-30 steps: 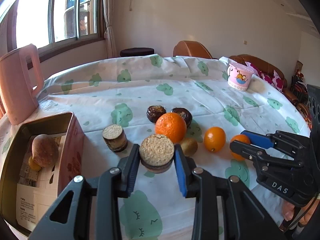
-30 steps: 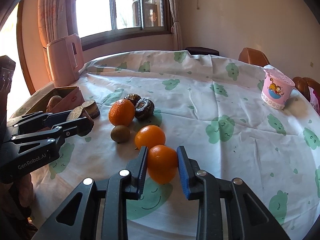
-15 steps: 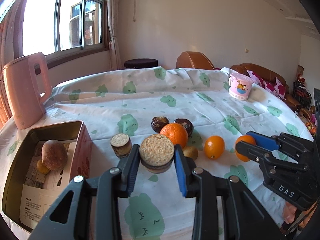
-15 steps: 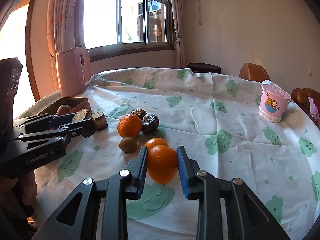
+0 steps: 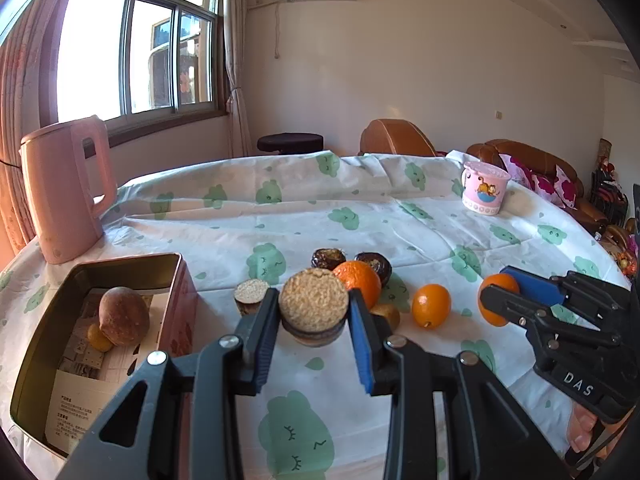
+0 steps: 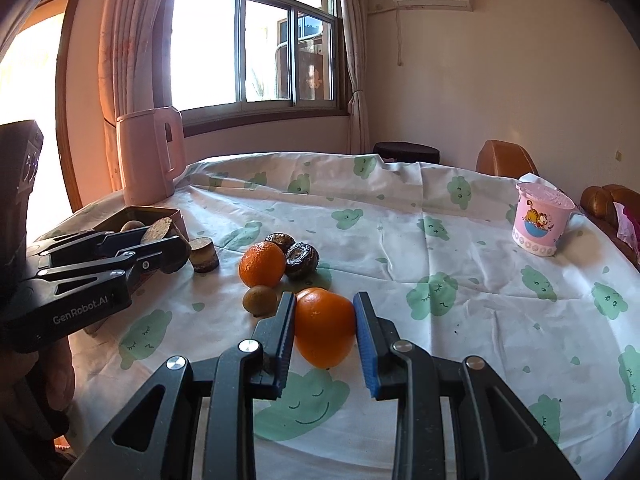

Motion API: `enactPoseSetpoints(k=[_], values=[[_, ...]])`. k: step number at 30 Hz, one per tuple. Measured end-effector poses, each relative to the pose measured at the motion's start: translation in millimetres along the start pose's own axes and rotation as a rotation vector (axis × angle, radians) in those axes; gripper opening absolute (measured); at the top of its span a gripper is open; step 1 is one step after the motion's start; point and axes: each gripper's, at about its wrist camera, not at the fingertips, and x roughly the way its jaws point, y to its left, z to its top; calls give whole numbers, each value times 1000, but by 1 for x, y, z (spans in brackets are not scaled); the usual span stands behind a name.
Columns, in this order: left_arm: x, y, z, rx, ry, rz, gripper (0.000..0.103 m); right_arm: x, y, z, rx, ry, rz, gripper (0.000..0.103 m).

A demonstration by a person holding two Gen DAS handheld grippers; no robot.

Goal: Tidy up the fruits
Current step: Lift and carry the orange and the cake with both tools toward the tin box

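Small orange (image 6: 310,291) behind gripped one

Between my claws and the open gold tin box (image 5: 176,276) only a short brown cut-topped fruit (image 5: 250,294) intrudes; the tall pink kettle (image 5: 64,188) blocks behind.

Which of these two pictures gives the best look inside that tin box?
The left wrist view: it looks down into the open tin, showing a brown round fruit, a small yellow one beside it and printed paper underneath. The right wrist view shows only the tin's far rim behind the left gripper.
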Motion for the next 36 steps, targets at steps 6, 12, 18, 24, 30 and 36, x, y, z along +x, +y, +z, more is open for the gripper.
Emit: enactPoseSetpoints(k=[6,12,18,24,30,36], values=[[-4,-1,0,2,-23,9,35,-4,0,0,3,-25,-1,31],[-8,-1,0,1,-44,18,35,-8,-1,-1,7,-45,-1,31],[-12,-1,-1,2,-65,27,35,-11,-1,-1,11,-61,0,31],[-16,-2,-1,6,-86,35,35,-14,-1,-2,11,-82,-2,31],[-19,-1,-2,4,-104,39,35,-16,-2,-2,11,-92,-1,31],[-20,-1,-1,3,-115,44,35,-17,-2,-3,12,-101,2,31]])
